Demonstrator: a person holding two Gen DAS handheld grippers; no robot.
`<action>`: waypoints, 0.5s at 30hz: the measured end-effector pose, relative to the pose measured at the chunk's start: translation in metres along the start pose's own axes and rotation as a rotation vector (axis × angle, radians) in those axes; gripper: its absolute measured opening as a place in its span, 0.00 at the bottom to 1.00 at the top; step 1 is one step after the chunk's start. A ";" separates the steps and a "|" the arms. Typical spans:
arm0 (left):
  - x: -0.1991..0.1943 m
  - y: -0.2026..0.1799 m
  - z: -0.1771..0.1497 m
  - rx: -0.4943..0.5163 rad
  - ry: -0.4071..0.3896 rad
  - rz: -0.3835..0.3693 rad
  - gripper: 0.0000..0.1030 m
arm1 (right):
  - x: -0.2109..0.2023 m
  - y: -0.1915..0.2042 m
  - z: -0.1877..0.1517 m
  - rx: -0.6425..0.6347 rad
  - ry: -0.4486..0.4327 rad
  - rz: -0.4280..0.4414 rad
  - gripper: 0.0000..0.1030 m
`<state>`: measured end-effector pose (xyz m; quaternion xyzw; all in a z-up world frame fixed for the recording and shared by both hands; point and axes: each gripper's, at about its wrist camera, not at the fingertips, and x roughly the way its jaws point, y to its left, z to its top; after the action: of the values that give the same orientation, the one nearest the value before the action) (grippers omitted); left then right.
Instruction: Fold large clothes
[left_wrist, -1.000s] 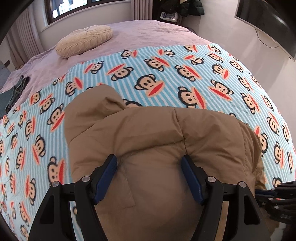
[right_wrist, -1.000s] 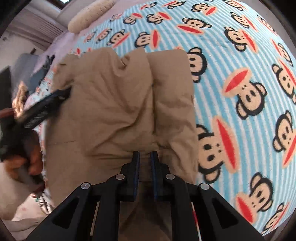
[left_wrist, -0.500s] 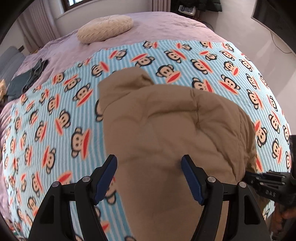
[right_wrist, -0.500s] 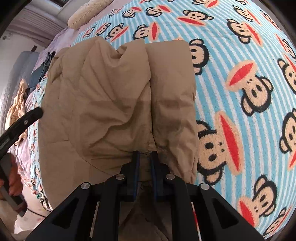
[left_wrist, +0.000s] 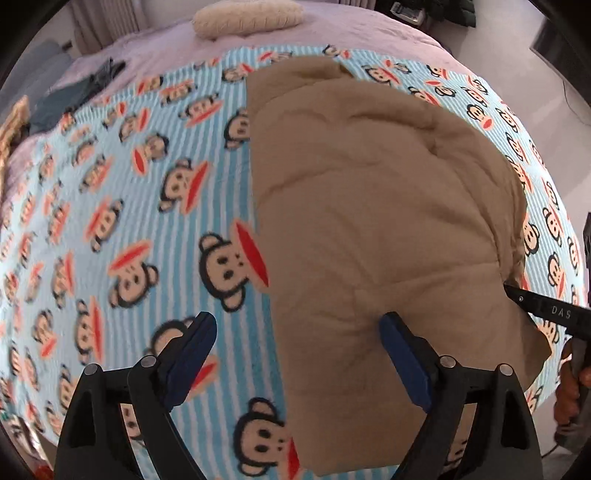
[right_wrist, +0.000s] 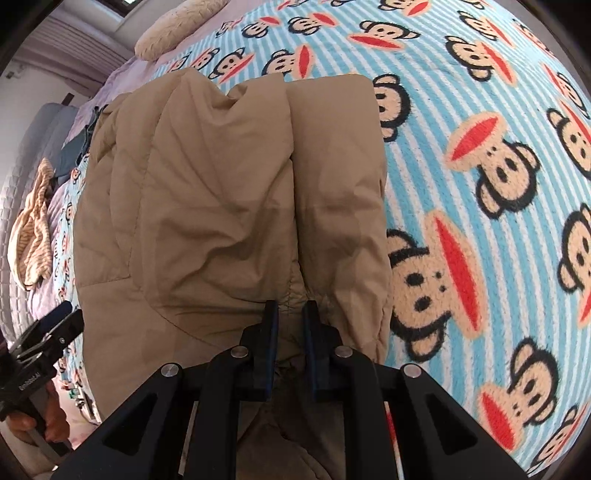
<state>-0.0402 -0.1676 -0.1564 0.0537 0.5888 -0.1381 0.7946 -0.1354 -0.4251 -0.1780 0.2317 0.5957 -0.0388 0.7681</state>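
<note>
A tan padded jacket (left_wrist: 369, 206) lies folded on a blue striped monkey-print blanket (left_wrist: 129, 192). My left gripper (left_wrist: 295, 321) hangs over the jacket's left edge with its jaws opening. One finger is above the blanket and the other rests on the jacket, with the edge between them unpinched. The same gripper (right_wrist: 48, 332) shows at the lower left of the right wrist view, in a hand. My right gripper (right_wrist: 290, 308) is shut on a pucker of the jacket (right_wrist: 221, 184) at its near edge. Its tip (left_wrist: 546, 314) reaches in from the right.
A cream knitted pillow (left_wrist: 247, 18) lies at the head of the lilac bed (left_wrist: 369, 33). Dark clothes (left_wrist: 74, 92) sit at the far left. A striped cream garment (right_wrist: 33, 229) lies beside a grey sofa. Floor runs along the bed's right side.
My left gripper slid left from the jacket's middle to its left edge, and its jaws spread wider. The right gripper kept still, pinching the same fold.
</note>
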 end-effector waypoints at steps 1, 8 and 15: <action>0.004 0.003 0.000 -0.011 0.009 -0.006 0.91 | 0.001 0.003 -0.001 -0.010 -0.005 -0.011 0.14; -0.005 0.005 0.009 0.003 0.028 0.005 0.93 | -0.016 0.007 0.011 0.016 0.041 -0.020 0.27; -0.015 0.023 0.023 -0.097 0.036 -0.053 0.93 | -0.052 -0.013 0.019 0.045 0.013 0.029 0.70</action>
<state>-0.0168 -0.1494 -0.1371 0.0019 0.6102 -0.1294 0.7816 -0.1373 -0.4555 -0.1297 0.2579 0.5963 -0.0394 0.7592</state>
